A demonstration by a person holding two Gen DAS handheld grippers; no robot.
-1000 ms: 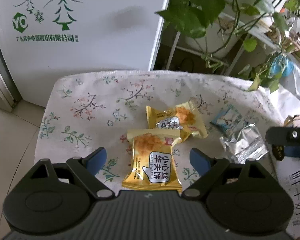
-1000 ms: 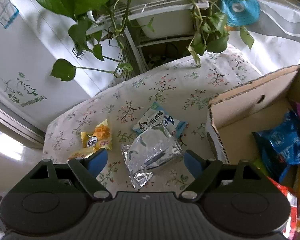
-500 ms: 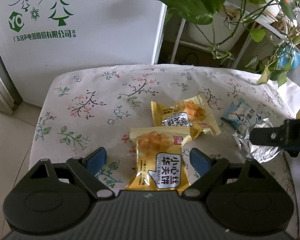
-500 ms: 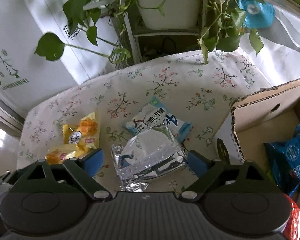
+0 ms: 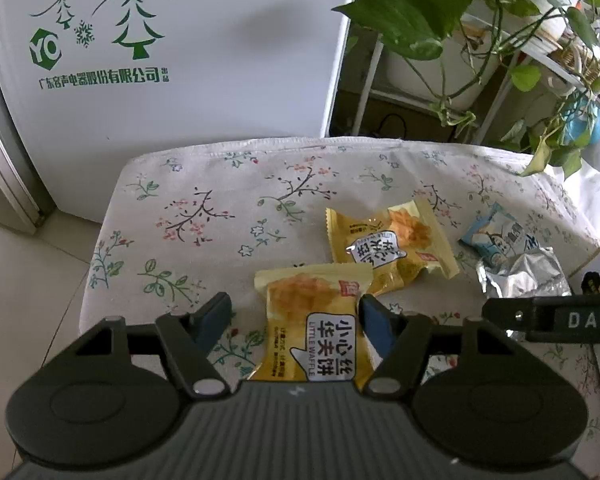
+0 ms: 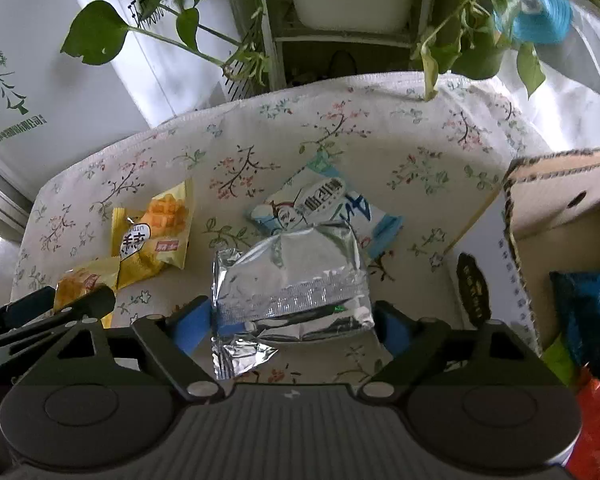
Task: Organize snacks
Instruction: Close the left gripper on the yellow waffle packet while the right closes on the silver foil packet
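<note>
Four snack packets lie on the floral tablecloth (image 5: 220, 184) near potted plants (image 5: 420, 12).

On the counter (image 6: 400, 128) lay two yellow waffle packets (image 5: 316, 320) (image 5: 388, 248), one silver foil packet (image 6: 292, 280) and one blue-and-white packet (image 6: 324, 204). One cardboard box (image 6: 560, 196) stood alongside, holding at least one blue bag (image 6: 592, 304).

Left gripper (image 5: 294, 316), jaws just closing, straddles the near yellow waffle packet (image 5: 314, 322) on the floral tablecloth (image 5: 204, 216); right pad touching, left apart.
</note>
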